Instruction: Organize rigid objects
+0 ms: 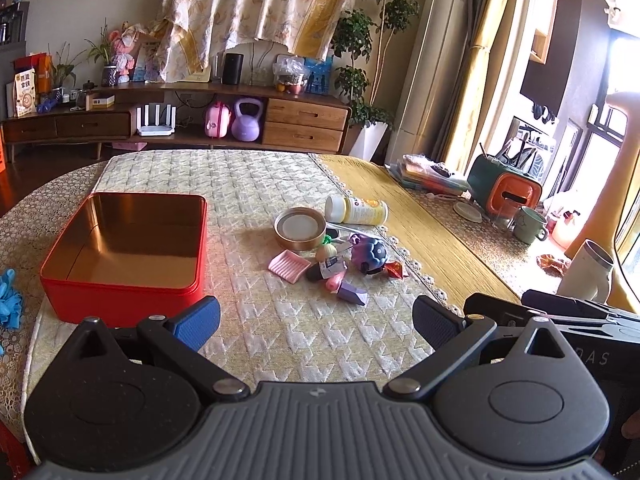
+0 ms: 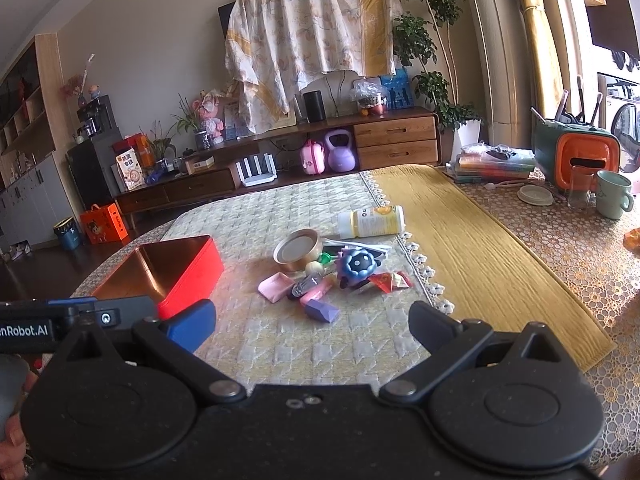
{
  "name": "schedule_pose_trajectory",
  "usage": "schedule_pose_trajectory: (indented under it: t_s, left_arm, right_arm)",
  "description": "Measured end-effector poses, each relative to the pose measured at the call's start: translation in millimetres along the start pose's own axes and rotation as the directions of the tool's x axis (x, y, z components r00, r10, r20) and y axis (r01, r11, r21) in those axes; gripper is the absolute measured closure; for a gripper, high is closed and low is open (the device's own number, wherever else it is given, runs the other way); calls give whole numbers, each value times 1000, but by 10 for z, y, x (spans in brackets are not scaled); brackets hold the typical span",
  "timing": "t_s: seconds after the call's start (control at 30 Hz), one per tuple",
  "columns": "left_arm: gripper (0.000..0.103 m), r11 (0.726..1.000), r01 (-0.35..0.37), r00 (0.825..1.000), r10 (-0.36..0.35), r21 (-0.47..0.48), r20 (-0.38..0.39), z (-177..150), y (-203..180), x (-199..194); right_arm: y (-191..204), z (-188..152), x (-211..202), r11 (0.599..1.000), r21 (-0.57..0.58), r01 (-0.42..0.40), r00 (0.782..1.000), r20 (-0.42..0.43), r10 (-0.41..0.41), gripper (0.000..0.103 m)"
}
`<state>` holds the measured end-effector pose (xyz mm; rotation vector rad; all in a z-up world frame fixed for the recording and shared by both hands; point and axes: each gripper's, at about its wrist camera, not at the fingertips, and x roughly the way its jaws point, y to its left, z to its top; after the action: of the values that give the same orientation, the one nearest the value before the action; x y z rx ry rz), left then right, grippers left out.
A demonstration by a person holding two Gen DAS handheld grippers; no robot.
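**A:** Where did the pile sit from your fingers at that moment?

**B:** Dead ahead of both. In the left wrist view your left gripper (image 1: 316, 322) was spread wide and held nothing, and the small things lay at centre frame, above the gap between the pads. The red tin (image 1: 124, 256) was at the left of that frame, empty, well apart from the pile.

**A:** And your right one?

**B:** Your right gripper (image 2: 312, 326) also stood wide apart with nothing in it. In its view the nearest piece was the purple block (image 2: 322, 311), just above the gap and slightly left of centre, with the pink tray (image 2: 275, 286) beyond it to the left.

**A:** Which hand was nearer?

**B:** I'd judge the right; the block looked closer in its frame, though fisheye views make that hard to be sure of.

**A:** How did the block lie?

**B:** Its long axis ran left to right and a little down across the frame, so you would have needed to close across its short side. The yellow bottle (image 2: 371, 222) lay on its side at the far edge of the pile, crosswise too.
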<state>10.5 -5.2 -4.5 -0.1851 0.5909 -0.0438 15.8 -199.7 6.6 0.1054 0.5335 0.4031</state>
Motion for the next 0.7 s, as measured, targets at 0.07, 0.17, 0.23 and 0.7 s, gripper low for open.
schedule_pose_trajectory:
  t_s: [0.07, 0.17, 0.23, 0.7]
  left_arm:
    - [0, 1000, -1, 1000, 1, 10, -10, 14, 11, 86]
    - [0, 1000, -10, 1000, 11, 29, -18, 45, 1, 221]
    - [0, 999, -9, 1000, 10, 39, -19, 75, -5, 327]
    - [0, 997, 17, 997, -10, 80, -81, 205, -160, 1182]
  right_arm:
    - [-52, -1, 68, 1000, -16, 2, 1000, -9, -2, 1]
    - [-138, 24, 176, 999, -53, 11, 1000, -19, -12, 1]
    - [-186, 54, 252, 996, -87, 20, 1000, -21, -21, 2]
    - [-664, 167, 1033, 977, -214, 6, 995, -95, -27, 7]
